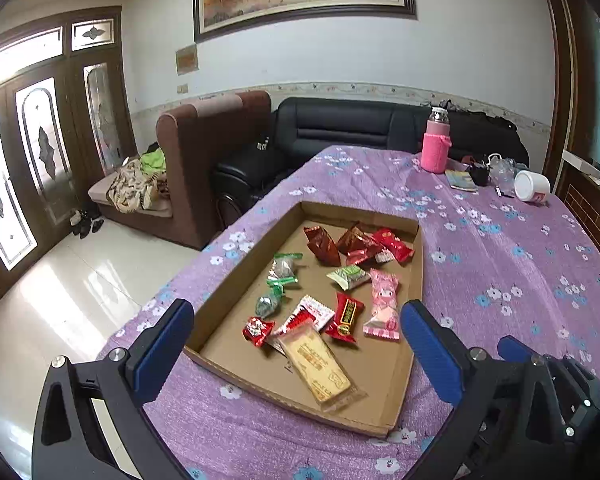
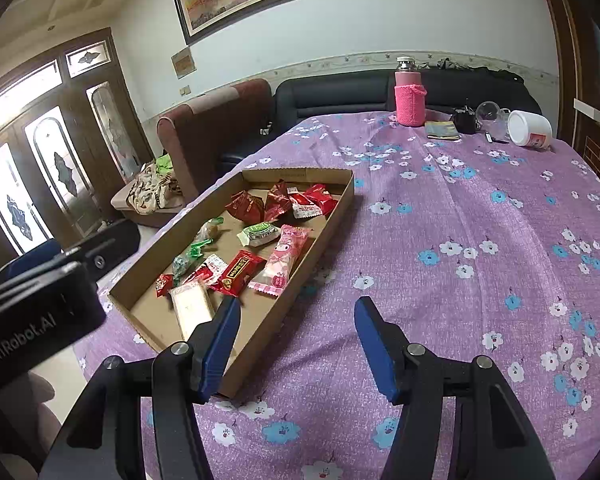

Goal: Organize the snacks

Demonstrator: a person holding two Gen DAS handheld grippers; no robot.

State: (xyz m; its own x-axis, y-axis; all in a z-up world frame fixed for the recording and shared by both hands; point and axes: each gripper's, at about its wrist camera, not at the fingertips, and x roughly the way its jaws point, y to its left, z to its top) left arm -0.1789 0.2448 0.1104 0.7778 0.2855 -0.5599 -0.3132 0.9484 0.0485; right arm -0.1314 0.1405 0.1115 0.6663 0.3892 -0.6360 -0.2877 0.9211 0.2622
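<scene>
closest in, the left gripper (image 1: 296,320) hangs over the near end of the cardboard tray (image 1: 414,280), fingers spread wide and holding nothing; the tray's width sits between them. the right gripper (image 2: 296,344) is just beside the tray's near right corner, fingers equally wide and empty, over the purple floral tablecloth (image 2: 460,240). the snacks all lie loose in the tray: the long beige biscuit pack (image 1: 318,364) nearest, then the pink wrapper (image 1: 384,304), with dark red packs (image 1: 324,245) farthest. to sort cleanly, i'd drop on one flat pack at a time, pinching across its short side. far across the table stands a pink bottle (image 2: 409,94).
</scene>
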